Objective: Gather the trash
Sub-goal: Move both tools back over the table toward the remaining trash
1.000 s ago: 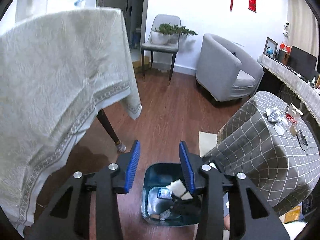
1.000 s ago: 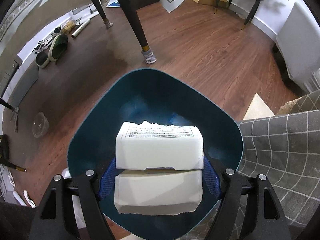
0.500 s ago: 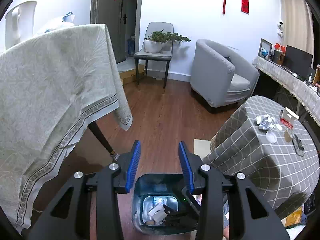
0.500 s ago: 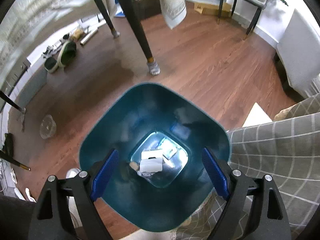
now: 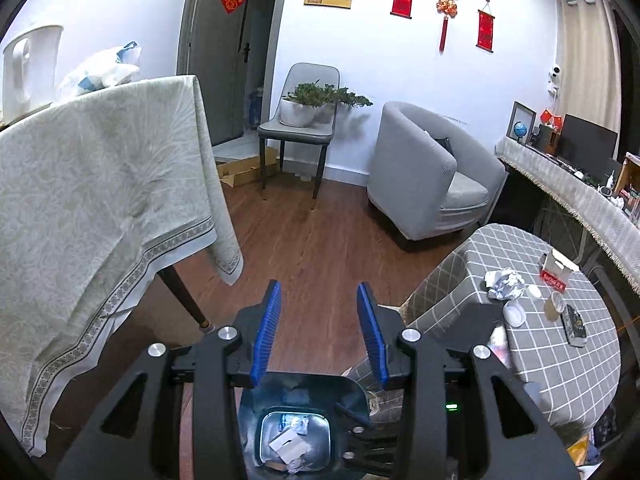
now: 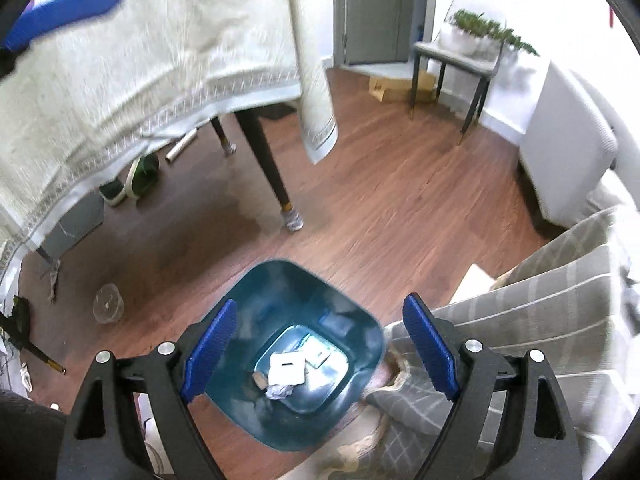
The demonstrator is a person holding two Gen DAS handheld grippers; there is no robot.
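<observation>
Trash left to collect: crumpled paper wad [image 5: 505, 284], right side of the left wrist view, on the checked tablecloth [image 5: 568, 364]; beside it a small red-and-white carton [image 5: 557, 270], a white lid [image 5: 514, 314] and a paper cup [image 5: 554, 307].
Handling (judged): wad looks light and soft and should crush under the pads; pinch it across its bulk. The carton looks stiff but thin-walled; take it across the flat sides.
Trash already binned: white box [image 6: 287, 368] and scraps on the bottom of the teal bin [image 6: 256, 284], lower centre of the right wrist view.
Right gripper [image 6: 320, 346]: jaws spread wide, having just been opening, nothing between them; hangs above the bin.
Left gripper [image 5: 320, 330]: jaws partly apart, empty.
Surroundings: wood floor [image 5: 320, 240]; pale draped table [image 5: 100, 184] at left.
</observation>
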